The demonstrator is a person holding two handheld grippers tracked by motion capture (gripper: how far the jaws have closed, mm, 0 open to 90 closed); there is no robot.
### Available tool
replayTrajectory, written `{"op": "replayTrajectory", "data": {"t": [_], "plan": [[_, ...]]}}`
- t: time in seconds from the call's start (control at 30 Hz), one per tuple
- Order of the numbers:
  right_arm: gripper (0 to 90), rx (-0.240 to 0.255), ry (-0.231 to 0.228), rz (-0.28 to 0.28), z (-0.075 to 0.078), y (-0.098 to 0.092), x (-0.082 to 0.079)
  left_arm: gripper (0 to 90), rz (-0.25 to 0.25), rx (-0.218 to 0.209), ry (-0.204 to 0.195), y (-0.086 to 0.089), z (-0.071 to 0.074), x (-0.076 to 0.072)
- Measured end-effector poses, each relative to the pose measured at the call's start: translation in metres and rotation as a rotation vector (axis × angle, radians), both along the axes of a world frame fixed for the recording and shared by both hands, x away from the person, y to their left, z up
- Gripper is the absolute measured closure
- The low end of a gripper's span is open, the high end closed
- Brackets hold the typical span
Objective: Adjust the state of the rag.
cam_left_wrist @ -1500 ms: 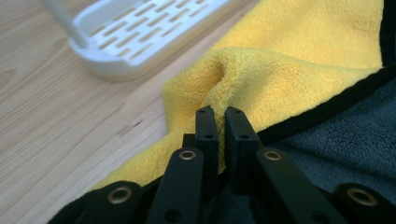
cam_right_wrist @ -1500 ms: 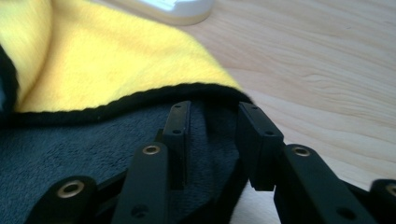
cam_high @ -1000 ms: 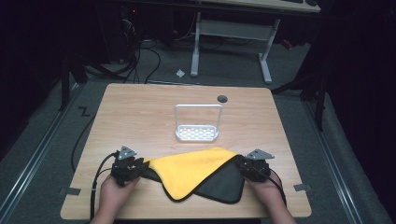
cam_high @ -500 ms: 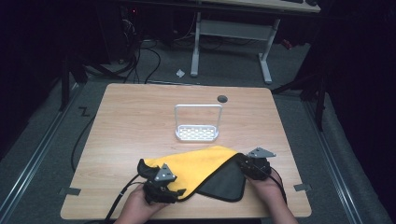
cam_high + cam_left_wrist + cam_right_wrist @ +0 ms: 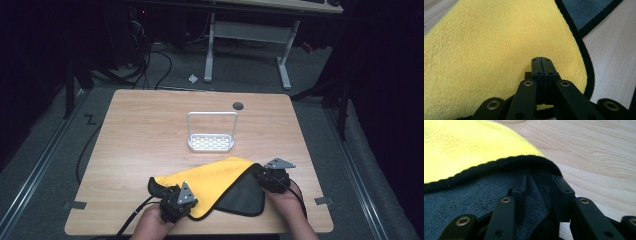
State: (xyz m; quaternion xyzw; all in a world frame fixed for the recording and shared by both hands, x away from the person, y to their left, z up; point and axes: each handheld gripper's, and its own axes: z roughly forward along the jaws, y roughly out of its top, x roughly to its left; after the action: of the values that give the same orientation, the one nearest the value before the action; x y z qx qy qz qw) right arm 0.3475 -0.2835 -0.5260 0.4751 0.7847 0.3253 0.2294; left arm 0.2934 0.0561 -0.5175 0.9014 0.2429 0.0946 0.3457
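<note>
A yellow cloth [image 5: 215,175] with a dark grey underside and black border lies folded near the table's front edge. My left gripper [image 5: 185,200] rests over the cloth's front left part. Its jaws have just been closing, and in the left gripper view they [image 5: 540,63] meet flush above the yellow cloth [image 5: 486,50] with nothing visible between them. My right gripper [image 5: 262,176] is at the cloth's right corner. In the right gripper view it [image 5: 539,187] grips a bunched fold of the dark grey side [image 5: 461,200], the jaws held partly apart by it.
A white wire rack [image 5: 211,142] with an upright handle stands mid-table behind the cloth. A round cable hole [image 5: 238,106] sits near the far edge of the wooden table [image 5: 140,125]. Cables trail from both grippers off the front edge.
My left gripper left the cloth's left corner, moved right along the front edge and now sits shut over the yellow side. The left corner lies on the table. The right gripper kept still.
</note>
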Motion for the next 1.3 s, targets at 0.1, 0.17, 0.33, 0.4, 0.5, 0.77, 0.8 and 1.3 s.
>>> {"op": "replayTrajectory", "data": {"t": [0.1,0.17,0.33,0.4,0.5,0.77,0.8,1.3], "plan": [[67.6,0.001,0.003,0.0,0.0,0.0,0.0,70.2,-0.054,-0.086,0.061,-0.002,0.005,-0.004],[67.6,0.003,0.001,0.0,0.0,0.0,0.0,58.7,-0.079,-0.107,0.061,-0.005,0.005,-0.007],[67.2,0.006,0.001,0.0,0.0,-0.001,0.0,51.9,-0.105,-0.024,0.016,-0.021,-0.005,-0.019],[67.2,0.006,0.002,-0.001,0.0,-0.001,0.0,61.4,-0.094,0.004,-0.016,-0.023,-0.005,-0.021],[67.2,0.005,0.002,-0.001,0.0,-0.001,0.0,78.1,-0.068,0.011,-0.017,-0.021,-0.003,-0.018],[67.2,0.006,0.001,-0.001,0.0,-0.001,0.0,84.0,0.064,-0.146,-0.088,0.016,0.042,0.015],[67.2,0.006,0.001,-0.002,0.0,-0.001,0.0,83.8,0.064,-0.146,-0.088,0.016,0.042,0.015],[63.4,-0.007,-0.059,0.018,0.014,0.013,-0.014,83.6,0.314,-0.017,-0.015,0.044,-0.003,0.119]]}}
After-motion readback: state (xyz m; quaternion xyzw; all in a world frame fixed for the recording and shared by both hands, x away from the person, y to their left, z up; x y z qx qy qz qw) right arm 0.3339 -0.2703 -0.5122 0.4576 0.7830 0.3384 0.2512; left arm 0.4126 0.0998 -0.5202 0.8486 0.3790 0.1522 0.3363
